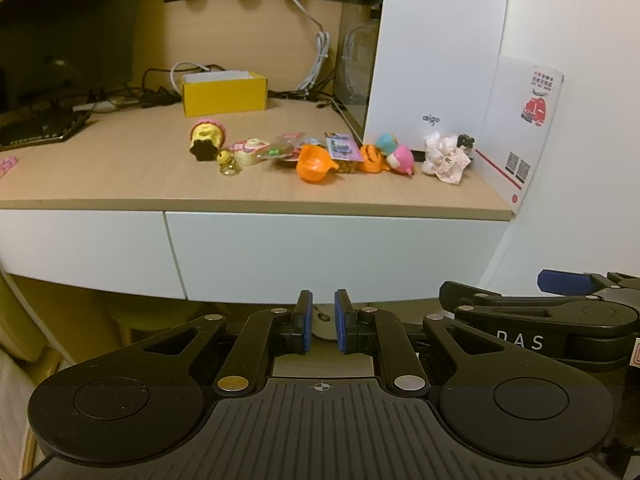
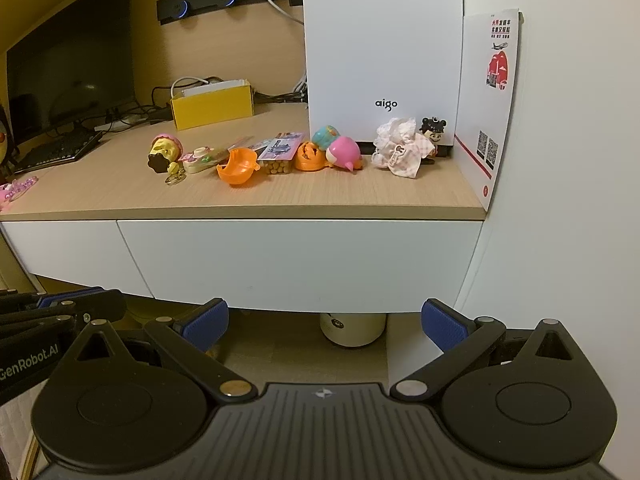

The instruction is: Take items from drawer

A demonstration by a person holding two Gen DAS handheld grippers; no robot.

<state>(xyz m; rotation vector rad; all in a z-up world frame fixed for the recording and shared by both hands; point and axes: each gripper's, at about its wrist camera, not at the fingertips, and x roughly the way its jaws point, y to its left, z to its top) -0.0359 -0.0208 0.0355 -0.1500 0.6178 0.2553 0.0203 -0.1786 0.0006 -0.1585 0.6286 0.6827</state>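
Observation:
The white drawer front under the wooden desk top is closed. A row of small toys lies on the desk above it: a yellow cupcake toy, an orange shell, a pink figure and a doll in a pink dress. My left gripper hangs below the drawer's lower edge, its blue pads nearly together and holding nothing. My right gripper sits at the same height, open wide and empty.
A white aigo box stands behind the toys, with a printed card against the wall at right. A yellow box, cables, a keyboard and a monitor fill the back left. A white jar stands under the desk.

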